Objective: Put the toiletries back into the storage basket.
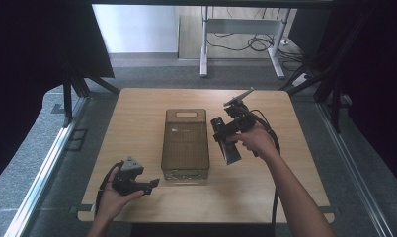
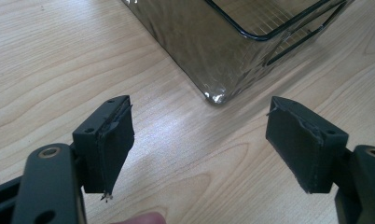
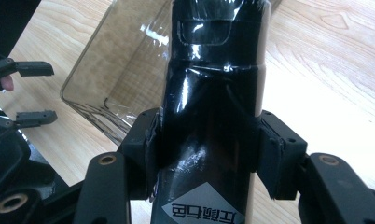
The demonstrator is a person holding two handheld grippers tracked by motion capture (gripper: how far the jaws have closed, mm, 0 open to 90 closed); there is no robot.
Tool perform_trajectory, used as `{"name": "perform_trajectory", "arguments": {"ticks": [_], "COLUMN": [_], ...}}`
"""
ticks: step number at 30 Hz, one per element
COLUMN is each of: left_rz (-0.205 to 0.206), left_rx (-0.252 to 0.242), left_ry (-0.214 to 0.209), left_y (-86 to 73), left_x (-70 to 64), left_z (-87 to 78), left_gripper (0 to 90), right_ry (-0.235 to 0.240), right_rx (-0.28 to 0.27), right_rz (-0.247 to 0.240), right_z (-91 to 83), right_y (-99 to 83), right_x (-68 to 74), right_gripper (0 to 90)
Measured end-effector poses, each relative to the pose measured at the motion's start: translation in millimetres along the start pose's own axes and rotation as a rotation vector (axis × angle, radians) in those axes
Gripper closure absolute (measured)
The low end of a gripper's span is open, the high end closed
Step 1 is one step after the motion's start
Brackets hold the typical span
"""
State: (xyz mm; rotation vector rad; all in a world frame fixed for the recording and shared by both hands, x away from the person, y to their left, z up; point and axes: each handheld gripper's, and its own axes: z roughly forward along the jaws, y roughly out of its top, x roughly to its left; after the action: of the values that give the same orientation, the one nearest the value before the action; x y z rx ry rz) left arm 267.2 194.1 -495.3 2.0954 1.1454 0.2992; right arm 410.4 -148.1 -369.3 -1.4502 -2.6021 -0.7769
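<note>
At the near edge of the table [image 1: 137,207], the person's left hand [image 1: 110,197] held the left gripper [image 1: 152,184] low over the wood, and its jaws stood spread wide with nothing between them, aimed at the near corner of the clear bin [image 2: 213,60]. From that gripper's own view the worn black pads [image 2: 115,140] framed bare tabletop just short of the bin's rounded corner. Further in, on the right side, the right hand [image 1: 258,140] carried the right gripper [image 1: 225,138], and here the jaws were pinched on a black pouch [image 3: 213,116], a glossy, film-wrapped pack with a white label [image 3: 202,210] near its lower end. It hung just beside the bin's right wall, above the table, not yet inside. Judging by the sheen and the creases in the wrap, the pouch looked slick and somewhat soft, so a grip around its middle, where the pads already sat on either flank, seemed the sound place to hold it; a pinch near either end would likely let it swing or slide. It appeared light enough for one gripper. The bin itself looked thin-walled and rigid, apparently empty, with a handle slot [image 1: 186,114] at its far end. Beyond the table, a white desk frame [image 1: 241,44] and loose cables [image 1: 256,44] lay on the floor.
</note>
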Motion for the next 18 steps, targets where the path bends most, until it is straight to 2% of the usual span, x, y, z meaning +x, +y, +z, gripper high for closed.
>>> {"name": "perform_trajectory", "arguments": {"ticks": [18], "left_rz": [0.003], "left_rx": [0.002], "left_ry": [-0.007], "left_y": [0.1], "left_x": [-1.9], "left_z": [1.8], "left_gripper": [23.7], "right_ry": [0.015], "right_rx": [0.014], "right_rz": [-0.003], "right_z": [19.3], "right_y": [26.5], "right_x": [14.0], "right_gripper": [46.6]}}
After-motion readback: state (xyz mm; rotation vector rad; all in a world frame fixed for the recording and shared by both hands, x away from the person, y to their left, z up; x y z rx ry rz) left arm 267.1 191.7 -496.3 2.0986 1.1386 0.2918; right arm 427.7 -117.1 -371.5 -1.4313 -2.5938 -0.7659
